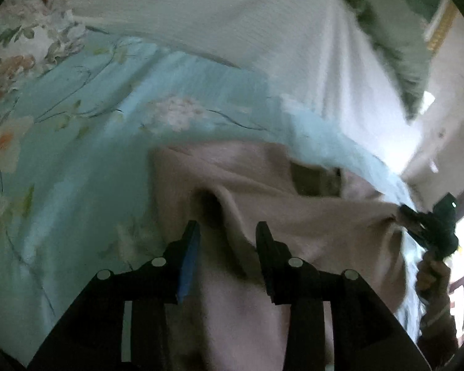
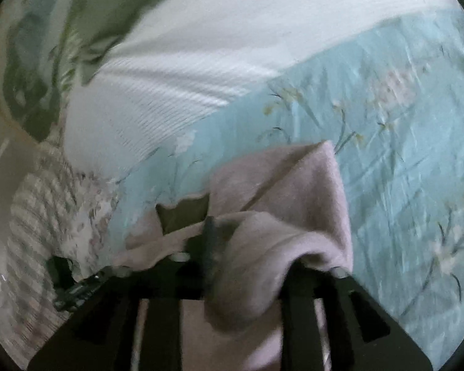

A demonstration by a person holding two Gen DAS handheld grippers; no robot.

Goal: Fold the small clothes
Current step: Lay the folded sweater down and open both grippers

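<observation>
A small pale pink garment (image 1: pixel 263 191) hangs stretched over the floral bed, held at two points. In the left wrist view my left gripper (image 1: pixel 227 235) has its fingers apart with a fold of the pink cloth between them. My right gripper (image 1: pixel 417 219) shows at the right edge of that view, pinching the garment's far corner. In the right wrist view the pink garment (image 2: pixel 281 204) drapes over my right gripper (image 2: pixel 250 241); one dark finger (image 2: pixel 208 232) shows and the other is hidden under cloth.
A light blue floral bedsheet (image 1: pixel 77 160) lies under the garment. A white ribbed blanket (image 1: pixel 232 21) covers the far part of the bed. A green patterned cloth (image 2: pixel 46 61) and a striped fabric (image 2: pixel 40 210) lie near the bed edge.
</observation>
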